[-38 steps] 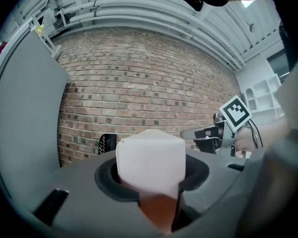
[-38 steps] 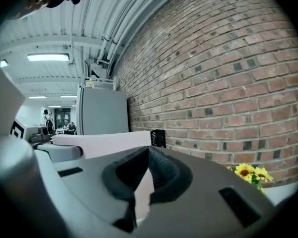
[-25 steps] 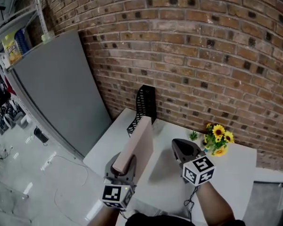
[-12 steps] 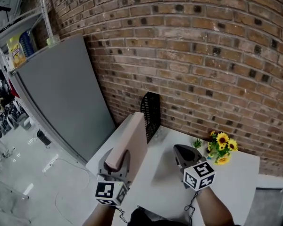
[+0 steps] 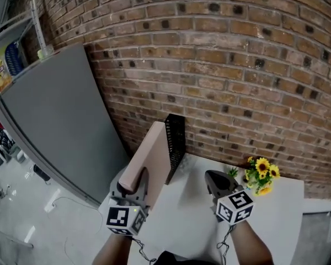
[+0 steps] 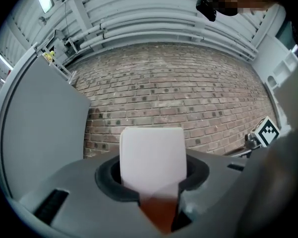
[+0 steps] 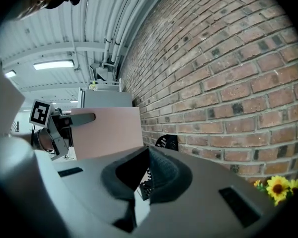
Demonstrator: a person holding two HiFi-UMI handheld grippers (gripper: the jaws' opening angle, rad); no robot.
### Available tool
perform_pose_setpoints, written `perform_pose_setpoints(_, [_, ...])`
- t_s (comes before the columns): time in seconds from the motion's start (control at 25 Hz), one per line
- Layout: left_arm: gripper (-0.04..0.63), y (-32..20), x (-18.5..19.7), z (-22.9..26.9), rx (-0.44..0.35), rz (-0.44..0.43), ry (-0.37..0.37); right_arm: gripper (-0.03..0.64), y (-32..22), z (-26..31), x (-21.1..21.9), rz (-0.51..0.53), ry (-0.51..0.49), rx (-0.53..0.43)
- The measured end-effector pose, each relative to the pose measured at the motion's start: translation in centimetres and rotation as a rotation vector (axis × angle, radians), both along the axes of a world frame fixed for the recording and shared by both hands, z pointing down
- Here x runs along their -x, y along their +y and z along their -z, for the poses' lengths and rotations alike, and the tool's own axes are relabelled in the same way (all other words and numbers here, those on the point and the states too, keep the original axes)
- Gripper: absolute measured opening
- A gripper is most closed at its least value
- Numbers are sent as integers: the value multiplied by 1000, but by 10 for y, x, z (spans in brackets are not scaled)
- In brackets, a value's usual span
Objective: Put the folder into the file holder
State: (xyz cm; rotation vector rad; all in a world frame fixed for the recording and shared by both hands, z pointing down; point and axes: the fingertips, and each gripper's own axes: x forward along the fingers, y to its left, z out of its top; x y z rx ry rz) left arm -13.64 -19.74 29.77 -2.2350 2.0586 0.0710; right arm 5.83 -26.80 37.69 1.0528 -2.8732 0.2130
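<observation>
Gripping the pink folder (image 5: pixel 150 158) by its lower end, our left gripper (image 5: pixel 134 182) holds it tilted up above the white table (image 5: pixel 193 220). Its top edge is just beside the black mesh file holder (image 5: pixel 175 138) by the brick wall and not yet in it; we can't tell if they touch. Our right gripper (image 5: pixel 214 181) hangs clenched, empty. Risks, as we judge them: a one-end grip lets the folder pivot or slip, and its leading corner may catch the rim and shove or tip the unsteadied holder.
</observation>
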Motion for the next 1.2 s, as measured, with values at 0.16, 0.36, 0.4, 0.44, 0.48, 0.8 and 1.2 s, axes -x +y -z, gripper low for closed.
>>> perform_pose_setpoints(0.16, [163, -29, 17, 5, -19, -36, 6, 3, -14, -4, 12, -39, 1, 12])
perform_pose_setpoints(0.36, [163, -64, 29, 9, -16, -90, 29, 3, -30, -10, 18, -97, 10, 25])
perform_pose_setpoints(0.4, [163, -70, 32, 10, -22, -97, 29, 3, -33, -11, 19, -107, 9, 27])
perform_pose_setpoints(0.44, [163, -77, 34, 12, -29, -103, 28, 3, -36, -12, 21, -116, 8, 28])
perform_pose_setpoints(0.48, [163, -82, 36, 13, -34, -111, 28, 3, -39, -12, 22, -125, 8, 29])
perform_pose_setpoints(0.8, [163, -126, 41, 14, -57, -165, 61, 3, -53, -15, 28, -192, 11, 32])
perform_pose_setpoints(1.2, [163, -165, 48, -2, -46, -167, 94, 3, -66, -27, 32, -241, 20, 58])
